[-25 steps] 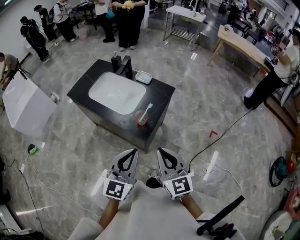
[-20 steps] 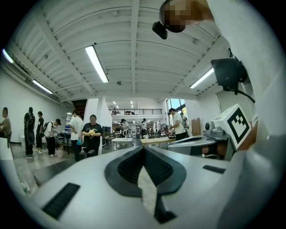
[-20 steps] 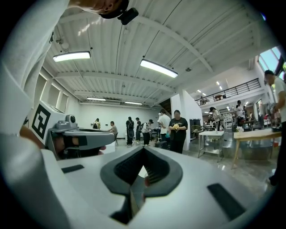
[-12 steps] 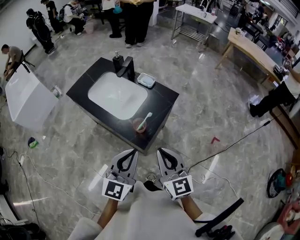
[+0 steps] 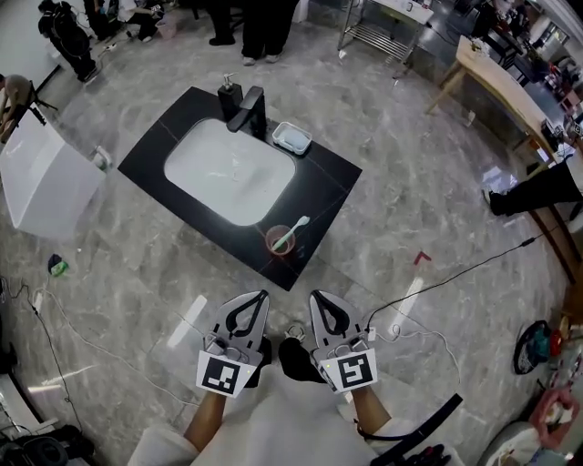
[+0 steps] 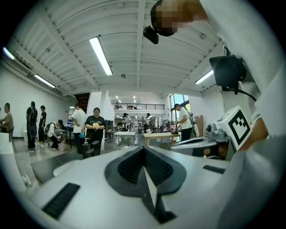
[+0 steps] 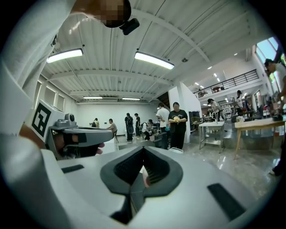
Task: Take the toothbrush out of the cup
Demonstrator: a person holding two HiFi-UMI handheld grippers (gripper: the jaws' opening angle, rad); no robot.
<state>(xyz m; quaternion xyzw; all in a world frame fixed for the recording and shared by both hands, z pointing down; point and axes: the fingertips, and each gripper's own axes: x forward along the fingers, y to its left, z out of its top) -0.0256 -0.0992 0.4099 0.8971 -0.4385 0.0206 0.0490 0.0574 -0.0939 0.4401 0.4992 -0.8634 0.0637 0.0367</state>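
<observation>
Because the toothbrush leans in its cup at the near corner of the black worktop, mid-frame, the left tongs and right tongs sit low in frame, clenched empty, apparently not yet within reach.

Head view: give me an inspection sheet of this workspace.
Surface: black counter with a white sink basin, standing on a grey floor.
Job's things: toothbrush leaning in the pink cup, near the counter's front edge.
Clutter: faucet, soap dispenser and small tray behind the basin.
Grippers: left gripper and right gripper shut, empty, short of the counter.
Cables: black cable on the floor at right; white cable at left.
Surroundings: people beyond the counter; wooden table far right.
</observation>
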